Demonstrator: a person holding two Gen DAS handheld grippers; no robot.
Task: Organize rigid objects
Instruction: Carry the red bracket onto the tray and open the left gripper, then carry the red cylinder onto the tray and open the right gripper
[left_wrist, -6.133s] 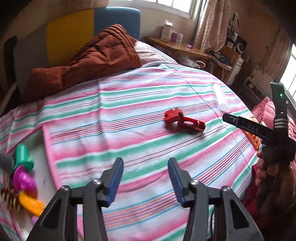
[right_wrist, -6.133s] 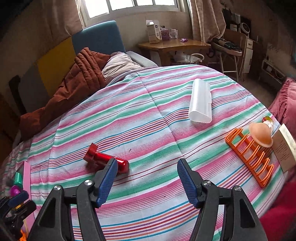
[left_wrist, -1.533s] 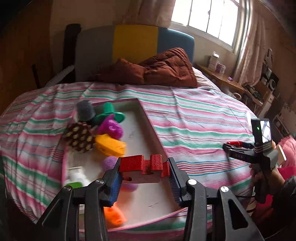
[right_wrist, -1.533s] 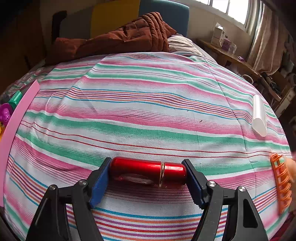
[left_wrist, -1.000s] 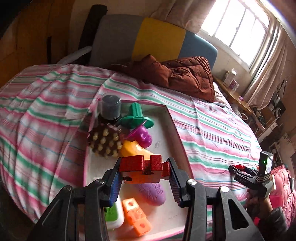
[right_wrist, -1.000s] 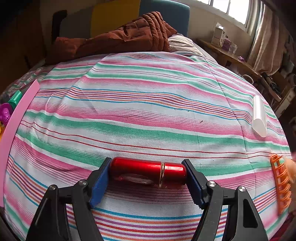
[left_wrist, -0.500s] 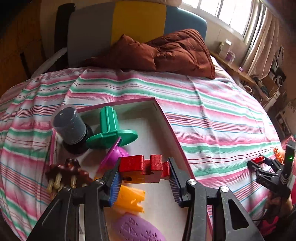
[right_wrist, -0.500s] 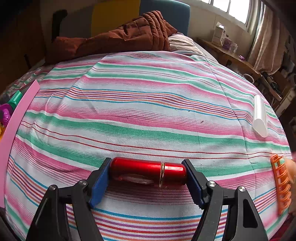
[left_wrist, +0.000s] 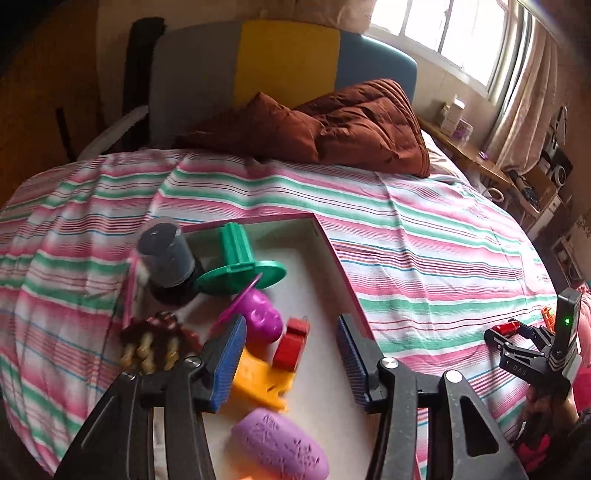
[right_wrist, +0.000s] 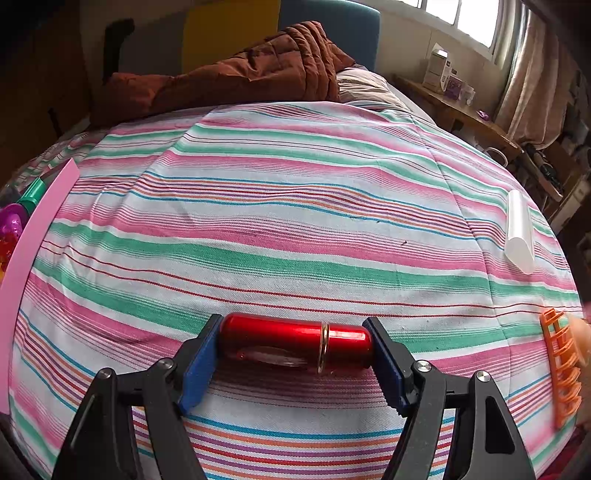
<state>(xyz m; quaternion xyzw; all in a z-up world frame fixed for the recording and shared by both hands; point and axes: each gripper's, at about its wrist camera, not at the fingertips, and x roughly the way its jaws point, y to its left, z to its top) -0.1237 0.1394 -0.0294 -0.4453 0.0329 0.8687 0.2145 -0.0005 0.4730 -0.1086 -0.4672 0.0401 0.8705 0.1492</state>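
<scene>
Red block (left_wrist: 291, 345) lies in pink tray (left_wrist: 343, 266) on striped bedspread (left_wrist: 424, 236); left claw (left_wrist: 290, 363) just opened; right claw (right_wrist: 291, 363) clamps red cylinder (right_wrist: 295, 341).

Red block (left_wrist: 291, 345) lies, seemingly tilted, in tray (left_wrist: 343, 273); red cylinder (right_wrist: 295, 341) on bedspread.

Glossy metal cylinder (right_wrist: 295, 341) (cloth bedspread (right_wrist: 295, 229))

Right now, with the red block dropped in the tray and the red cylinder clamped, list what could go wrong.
1. The red block leans on the orange piece and purple toy; it may topple. The left hand-held gripper, jaws just opened, hangs right over it and could knock it when withdrawing.
2. The right hand-held gripper pinches the red cylinder by its rounded ends; it could slip out.
3. The tray is crowded near the grey cup.
</scene>
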